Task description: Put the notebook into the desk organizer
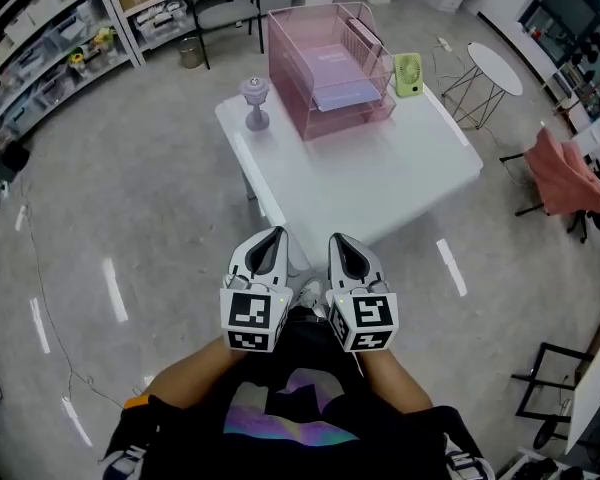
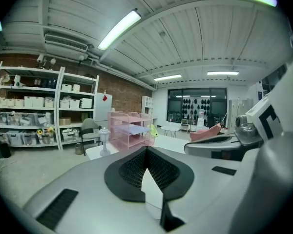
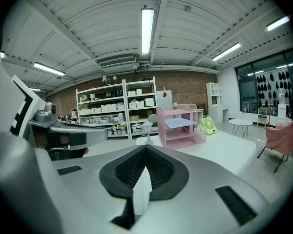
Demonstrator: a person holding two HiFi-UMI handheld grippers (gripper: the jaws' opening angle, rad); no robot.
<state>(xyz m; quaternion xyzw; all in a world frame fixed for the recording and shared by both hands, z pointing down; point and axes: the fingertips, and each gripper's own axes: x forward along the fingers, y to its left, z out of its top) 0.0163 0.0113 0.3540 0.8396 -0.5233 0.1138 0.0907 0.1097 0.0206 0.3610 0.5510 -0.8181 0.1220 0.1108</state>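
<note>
The white desk (image 1: pixel 380 178) carries a pink desk organizer (image 1: pixel 290 78) at its far edge. The left gripper (image 1: pixel 270 240) and right gripper (image 1: pixel 342 243) hang side by side off the near edge, close to the person's body. Both sets of jaws are pressed together with nothing between them, and their cubes show black-and-white square markers. The pale blue notebook (image 1: pixel 348 95) lies flat on a shelf inside the organizer, its cover too small to read. A green fan (image 1: pixel 408 73) stands at the far right corner. A small lamp-like stand (image 1: pixel 256 103) stands at the far left corner, its details hard to make out.
</note>
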